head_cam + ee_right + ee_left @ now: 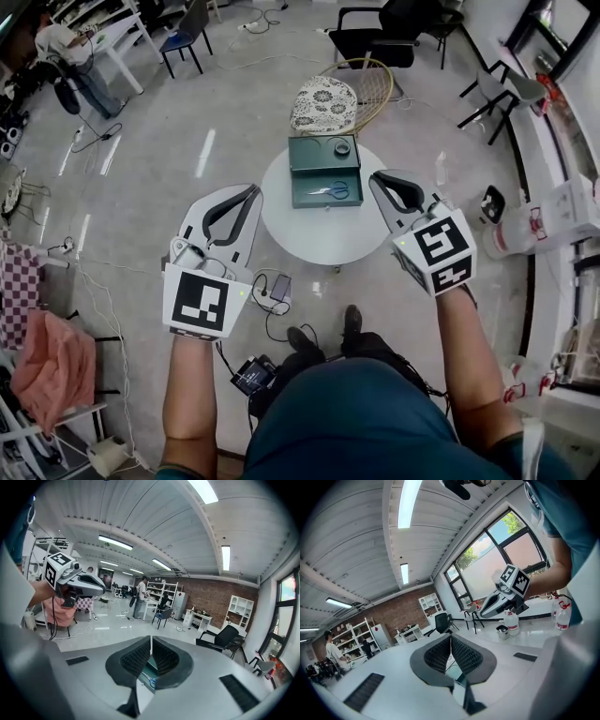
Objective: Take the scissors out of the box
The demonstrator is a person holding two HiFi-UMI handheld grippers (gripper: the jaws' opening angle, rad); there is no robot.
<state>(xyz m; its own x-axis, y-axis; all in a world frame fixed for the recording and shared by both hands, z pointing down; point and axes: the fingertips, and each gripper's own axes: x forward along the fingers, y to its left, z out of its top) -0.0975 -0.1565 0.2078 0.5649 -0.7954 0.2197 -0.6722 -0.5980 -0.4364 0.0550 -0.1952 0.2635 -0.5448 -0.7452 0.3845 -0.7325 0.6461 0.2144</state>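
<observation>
An open green box (325, 169) stands on a small round white table (319, 234) ahead of me. Blue-handled scissors (331, 192) lie in its near tray, and a round dark object (342, 147) sits in the far half. My left gripper (251, 192) hangs shut and empty in the air, left of the table. My right gripper (384, 178) is also shut and empty, held above the table's right edge beside the box. In the right gripper view, the box (149, 667) and scissors (152, 682) show below the closed pads (140, 656).
A wicker chair with a patterned cushion (323, 101) stands just behind the table, and black chairs (380, 37) are further back. Cables and a small device (279, 286) lie on the floor at the table's near left. White bottles (511, 234) stand to the right. A person (66, 47) is far off at the upper left.
</observation>
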